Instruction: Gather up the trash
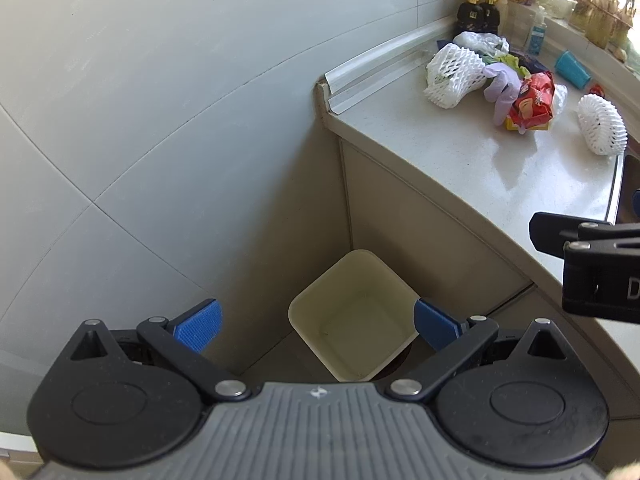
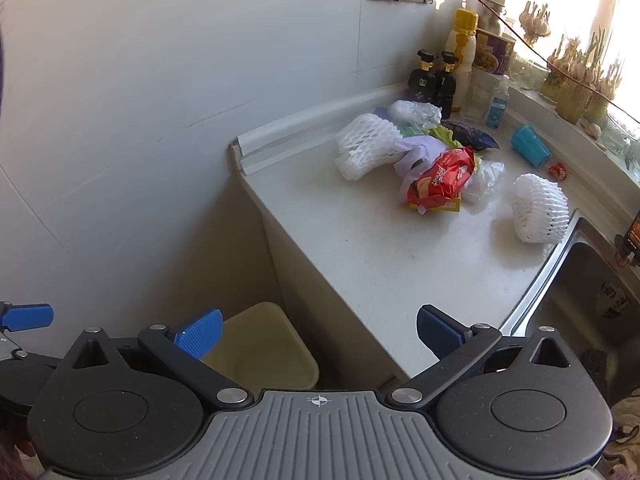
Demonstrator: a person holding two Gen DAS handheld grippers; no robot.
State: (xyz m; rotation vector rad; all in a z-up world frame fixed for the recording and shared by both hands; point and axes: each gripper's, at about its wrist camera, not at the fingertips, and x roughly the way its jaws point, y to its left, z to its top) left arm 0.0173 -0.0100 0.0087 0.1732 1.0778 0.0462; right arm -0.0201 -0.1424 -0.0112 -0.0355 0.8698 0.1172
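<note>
A cream square trash bin [image 1: 352, 320] stands on the floor in the corner beside the counter; it also shows in the right wrist view [image 2: 260, 344]. My left gripper [image 1: 316, 326] is open and empty above the bin. My right gripper [image 2: 318, 332] is open and empty over the counter's near edge. Trash lies on the counter [image 2: 380, 248]: a white foam net [image 2: 366, 146], a red snack wrapper [image 2: 440, 178], a purple glove [image 2: 412, 150], clear plastic bags [image 2: 416, 114] and a second foam net [image 2: 538, 208]. The same pile shows in the left wrist view [image 1: 532, 100].
Dark bottles [image 2: 434, 78], a yellow-capped bottle [image 2: 464, 52], a sanitizer bottle [image 2: 498, 102] and a blue cup [image 2: 530, 146] stand at the counter's back. A steel sink [image 2: 592, 292] is at the right. A tiled wall [image 2: 160, 120] is on the left. Garlic plants [image 2: 580, 76] line the sill.
</note>
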